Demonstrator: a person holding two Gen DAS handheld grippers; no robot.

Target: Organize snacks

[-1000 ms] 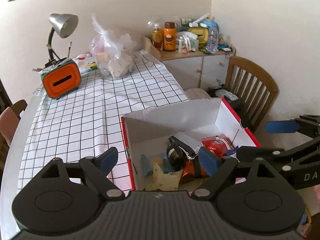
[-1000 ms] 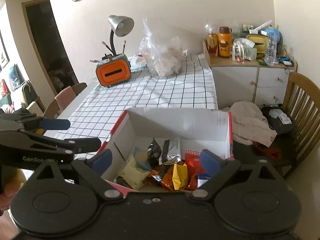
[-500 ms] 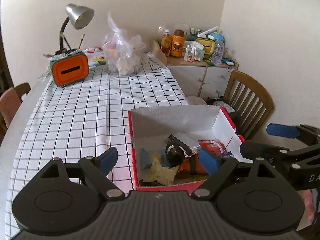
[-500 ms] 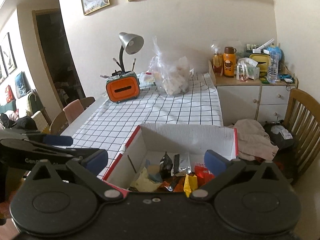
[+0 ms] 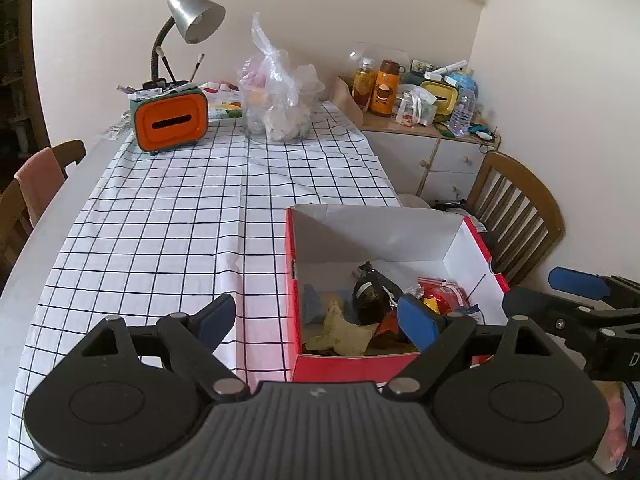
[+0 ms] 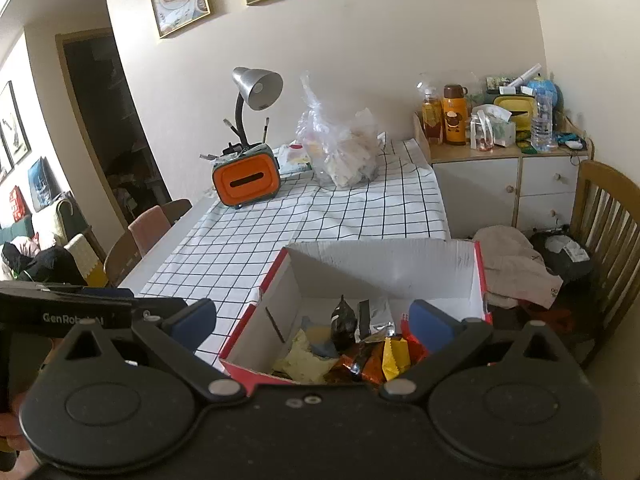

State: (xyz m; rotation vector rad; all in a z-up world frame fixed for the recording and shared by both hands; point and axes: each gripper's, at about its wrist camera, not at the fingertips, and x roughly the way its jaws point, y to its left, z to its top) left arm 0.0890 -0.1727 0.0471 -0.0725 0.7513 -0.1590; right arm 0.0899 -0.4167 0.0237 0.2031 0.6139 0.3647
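Showing red outside and white inside on the box (image 5: pixel 394 362); black grid on the white tablecloth (image 5: pixel 168 216); orange front on the holder (image 5: pixel 171 121) at eleven o'clock.

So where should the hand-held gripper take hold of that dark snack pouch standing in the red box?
Probably by the crimped top of the dark pouch, coming straight down from above. It stands roughly upright among the other packets with its pinched top sticking up clear of them, while the red box walls and neighbouring wrappers block a sideways approach. The right hand-held gripper, already open, looks nearest.

Left claw (image 5: pixel 318 314), right claw (image 6: pixel 314 318): wide apart, unladen.
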